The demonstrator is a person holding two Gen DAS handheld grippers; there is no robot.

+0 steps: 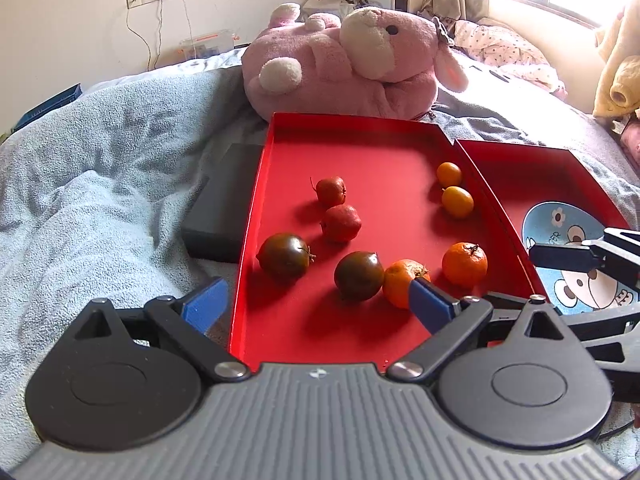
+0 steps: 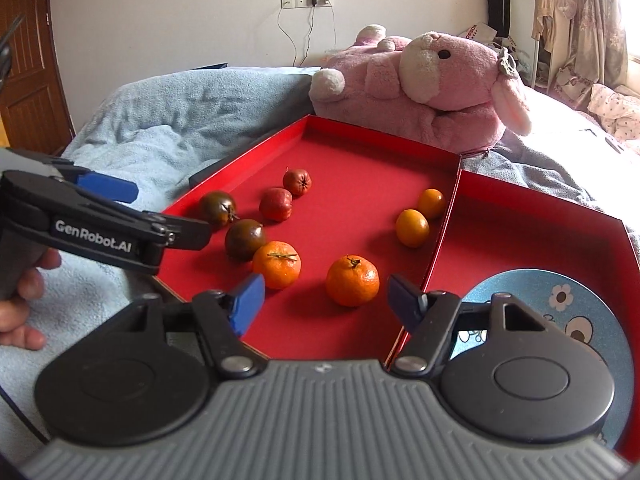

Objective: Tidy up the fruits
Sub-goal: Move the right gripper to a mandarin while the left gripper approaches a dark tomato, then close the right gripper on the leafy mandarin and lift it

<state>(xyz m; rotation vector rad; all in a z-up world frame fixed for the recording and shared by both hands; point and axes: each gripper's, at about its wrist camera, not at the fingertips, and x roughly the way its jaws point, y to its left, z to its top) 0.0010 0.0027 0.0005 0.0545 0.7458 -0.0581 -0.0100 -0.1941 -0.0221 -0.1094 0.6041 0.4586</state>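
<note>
Both the left gripper [image 1: 316, 304] and the right gripper [image 2: 326, 300] hover with fingers wide and empty over the near edge of the red tray [image 2: 360, 172] on the bed. Eight fruits lie loose there, the nearer mandarin [image 2: 352, 280] just ahead of the right fingers. A glancing close could roll it away, since the soft bed lets the tray tip.
</note>
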